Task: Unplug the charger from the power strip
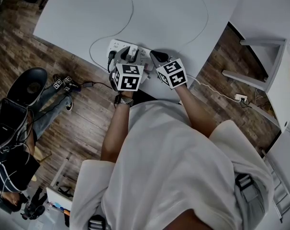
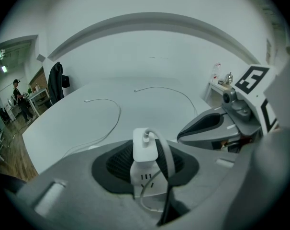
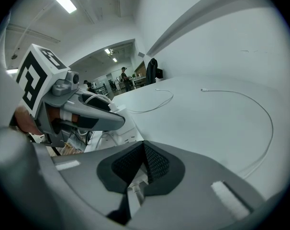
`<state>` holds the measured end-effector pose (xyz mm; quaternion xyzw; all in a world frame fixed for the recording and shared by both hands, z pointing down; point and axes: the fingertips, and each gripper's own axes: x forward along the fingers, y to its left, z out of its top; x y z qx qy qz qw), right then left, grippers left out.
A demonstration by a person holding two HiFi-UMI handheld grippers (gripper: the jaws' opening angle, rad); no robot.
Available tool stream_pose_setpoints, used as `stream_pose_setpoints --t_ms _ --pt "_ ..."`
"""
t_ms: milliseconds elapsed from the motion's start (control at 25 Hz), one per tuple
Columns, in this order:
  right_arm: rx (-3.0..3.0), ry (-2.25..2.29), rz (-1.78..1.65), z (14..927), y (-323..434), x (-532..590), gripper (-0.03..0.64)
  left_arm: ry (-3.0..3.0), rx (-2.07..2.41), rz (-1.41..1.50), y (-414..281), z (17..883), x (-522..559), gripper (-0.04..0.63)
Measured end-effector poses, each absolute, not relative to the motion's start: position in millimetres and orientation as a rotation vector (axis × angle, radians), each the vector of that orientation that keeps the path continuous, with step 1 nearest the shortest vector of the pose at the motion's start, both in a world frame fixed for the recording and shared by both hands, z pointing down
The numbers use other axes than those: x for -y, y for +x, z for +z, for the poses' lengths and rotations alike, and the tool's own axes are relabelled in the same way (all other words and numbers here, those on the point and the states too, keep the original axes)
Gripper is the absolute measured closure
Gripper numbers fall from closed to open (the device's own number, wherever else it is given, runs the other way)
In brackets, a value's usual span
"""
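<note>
A white power strip [image 1: 117, 46] lies near the table's front edge. In the left gripper view a white charger [image 2: 145, 145] stands upright in the strip [image 2: 146, 180], with a white cable leaving its top. My left gripper [image 2: 146, 153] [image 1: 130, 56] is shut on that charger, a black pad on either side of it. My right gripper [image 3: 144, 161] [image 1: 157, 56] is just to the right, shut with nothing between its pads, its tips down at the strip [image 3: 135, 191]. Each gripper shows in the other's view: the right one [image 2: 207, 126] and the left one [image 3: 90, 115].
Thin white cables [image 1: 128, 18] [image 2: 111, 116] [image 3: 267, 119] curl over the grey table [image 1: 183, 13]. On the wooden floor to the left are a black chair [image 1: 27, 83] and a seated person's legs. A white shelf unit [image 1: 279, 80] stands at the right.
</note>
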<state>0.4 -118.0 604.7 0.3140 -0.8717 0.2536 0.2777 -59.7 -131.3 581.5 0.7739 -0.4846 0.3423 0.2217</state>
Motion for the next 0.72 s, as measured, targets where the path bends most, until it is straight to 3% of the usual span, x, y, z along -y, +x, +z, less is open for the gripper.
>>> stream_pose_setpoints --t_ms 400,720 --pt "2.349 0.842 0.676 604.3 -2.1 118.2 0.615 2.076 1.307 0.794 -66.3 581.0 131.4 0.457" --pt "2.348 0.839 0.68 604.0 -4.5 121.6 0.615 2.077 1.308 0.838 -69.0 581.2 135.1 0.457"
